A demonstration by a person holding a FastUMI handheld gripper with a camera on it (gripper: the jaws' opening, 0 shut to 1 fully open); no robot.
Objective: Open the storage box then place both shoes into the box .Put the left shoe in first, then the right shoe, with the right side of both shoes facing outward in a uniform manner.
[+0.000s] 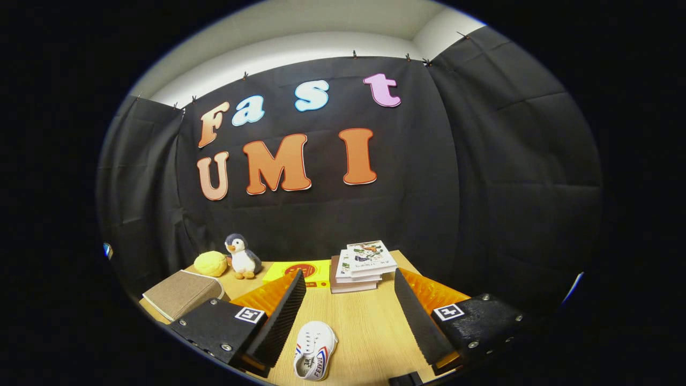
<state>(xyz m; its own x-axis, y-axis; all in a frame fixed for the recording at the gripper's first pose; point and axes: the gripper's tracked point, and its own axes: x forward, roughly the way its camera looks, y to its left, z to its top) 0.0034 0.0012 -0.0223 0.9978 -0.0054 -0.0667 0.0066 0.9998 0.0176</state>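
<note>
The gripper (348, 292) hangs above the wooden table (364, 327) with its fingers spread wide and nothing between the pads. A white shoe (314, 350) with red and blue stripes lies on the tabletop below the gap, nearer the left finger. Beyond the fingertips sits a stack of books (362, 266).

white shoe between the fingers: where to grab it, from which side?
Judging from this view: grip the white shoe across its narrow width, at the laced midfoot, coming down from above. It lies flat on the wooden table, sole down, lengthwise between the fingers of the open gripper, so both sides are exposed.
</note>
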